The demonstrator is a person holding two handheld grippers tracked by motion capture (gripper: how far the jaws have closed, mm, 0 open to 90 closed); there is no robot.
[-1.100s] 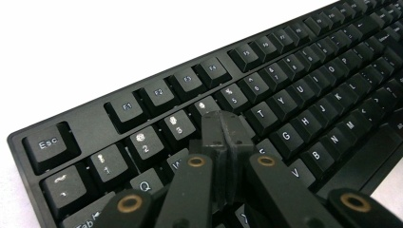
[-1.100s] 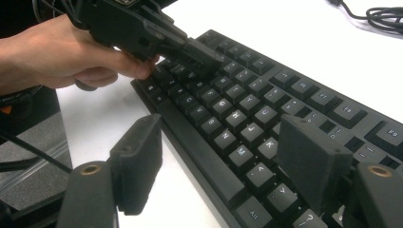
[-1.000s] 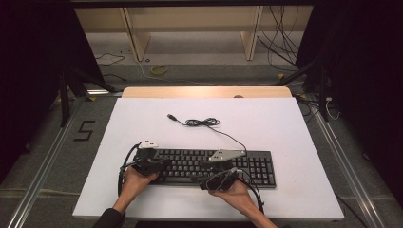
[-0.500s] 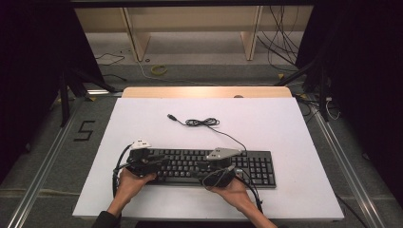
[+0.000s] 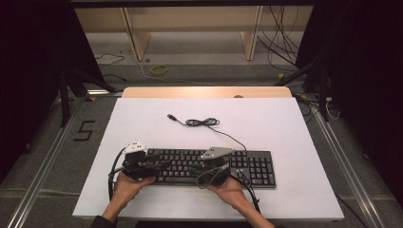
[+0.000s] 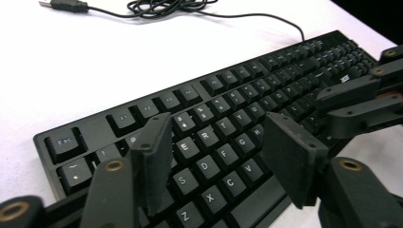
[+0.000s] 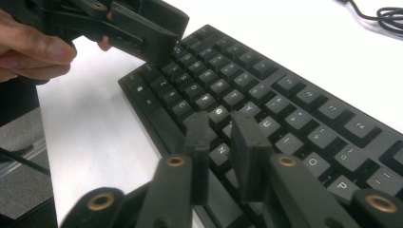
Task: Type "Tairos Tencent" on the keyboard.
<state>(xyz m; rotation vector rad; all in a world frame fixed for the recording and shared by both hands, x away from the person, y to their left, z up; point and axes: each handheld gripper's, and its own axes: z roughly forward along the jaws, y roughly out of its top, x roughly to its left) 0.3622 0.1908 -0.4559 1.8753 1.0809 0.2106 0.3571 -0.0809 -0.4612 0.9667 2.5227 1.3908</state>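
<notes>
High view: black keyboard (image 5: 209, 166) lies near the table's front edge, long axis 9-to-3. Left gripper (image 5: 142, 164) over its 9 o'clock end, right gripper (image 5: 219, 166) mid-board.

Left gripper view: jaws have just been opening, now wide, nothing between them; letter keys (image 6: 209, 161) just below at 12.

Right gripper view: jaws have just been closing, narrow gap left, nothing held; the tips hang over the middle keys (image 7: 266, 102), running on toward 1 o'clock. Right is nearer the middle.

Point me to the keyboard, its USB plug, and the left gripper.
keyboard (image 5: 252, 167), high view, on the number pad at its right end.
USB plug (image 5: 170, 116), high view, on the plug at the free end of the cable.
left gripper (image 6: 216, 147), left gripper view, midway between its jaws.
</notes>
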